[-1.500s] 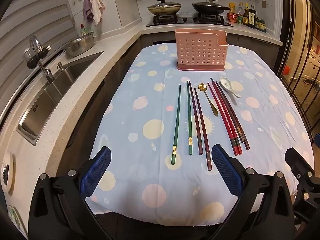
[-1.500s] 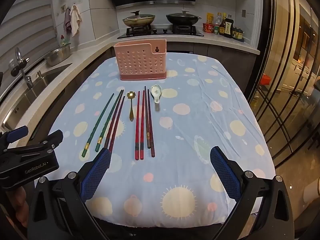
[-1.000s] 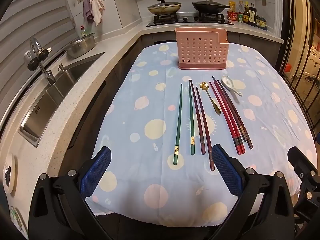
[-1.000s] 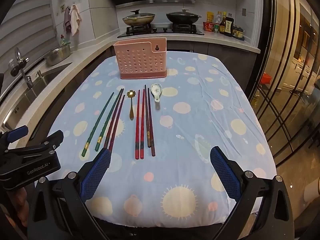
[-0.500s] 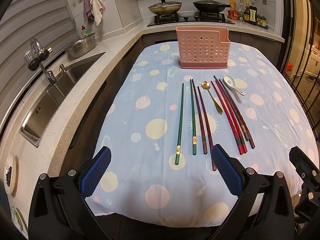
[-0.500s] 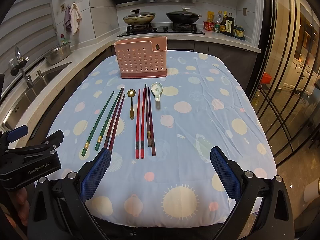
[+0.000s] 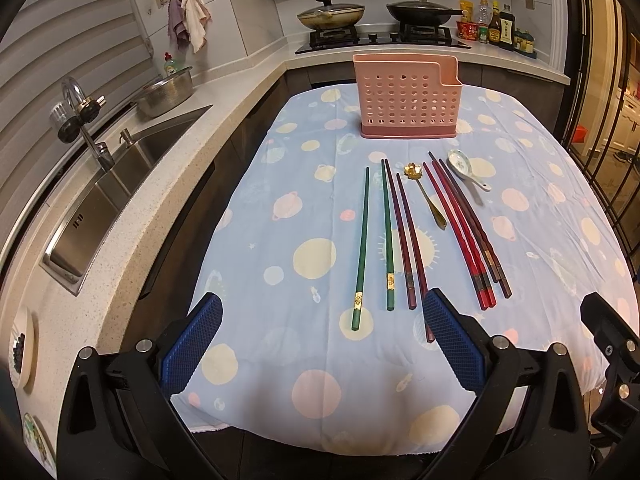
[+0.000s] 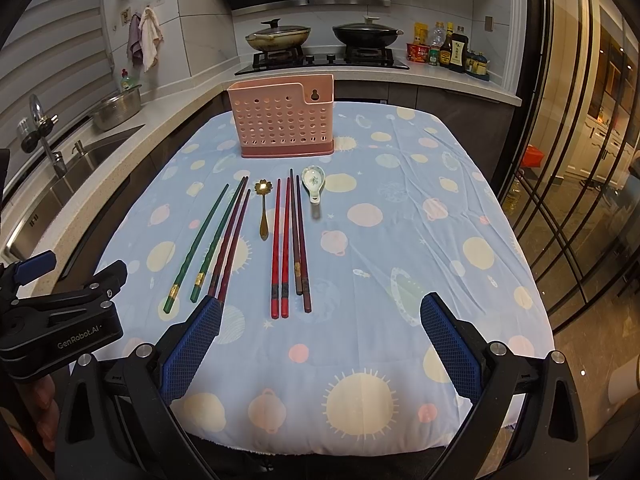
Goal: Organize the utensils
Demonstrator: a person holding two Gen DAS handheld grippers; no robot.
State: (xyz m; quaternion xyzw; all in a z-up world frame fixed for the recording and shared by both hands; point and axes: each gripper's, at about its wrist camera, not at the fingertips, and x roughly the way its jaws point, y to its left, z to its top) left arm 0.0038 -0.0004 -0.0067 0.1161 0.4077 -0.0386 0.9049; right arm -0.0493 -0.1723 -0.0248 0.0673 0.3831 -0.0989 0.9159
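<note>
A pink perforated utensil holder (image 7: 407, 96) (image 8: 282, 120) stands upright at the far end of the table. In front of it lie green chopsticks (image 7: 362, 246) (image 8: 200, 240), dark purple chopsticks (image 7: 404, 236) (image 8: 230, 244), a gold spoon (image 7: 426, 196) (image 8: 263, 210), red chopsticks (image 7: 456, 228) (image 8: 280, 248), brown chopsticks (image 7: 474, 220) (image 8: 298, 240) and a white ceramic spoon (image 7: 466, 168) (image 8: 313, 181). My left gripper (image 7: 322, 344) is open and empty near the table's front edge, below the green chopsticks. My right gripper (image 8: 320, 342) is open and empty, below the red chopsticks.
The table has a blue cloth (image 7: 312, 208) (image 8: 420, 220) with planet prints. A counter with a sink (image 7: 116, 184) and tap runs along the left. A stove with two pans (image 8: 324, 36) and bottles stands behind. Glass doors (image 8: 580, 160) are at the right.
Both grippers have drifted only slightly; the left view has edged a little back from the table. Nothing on the table has moved.
</note>
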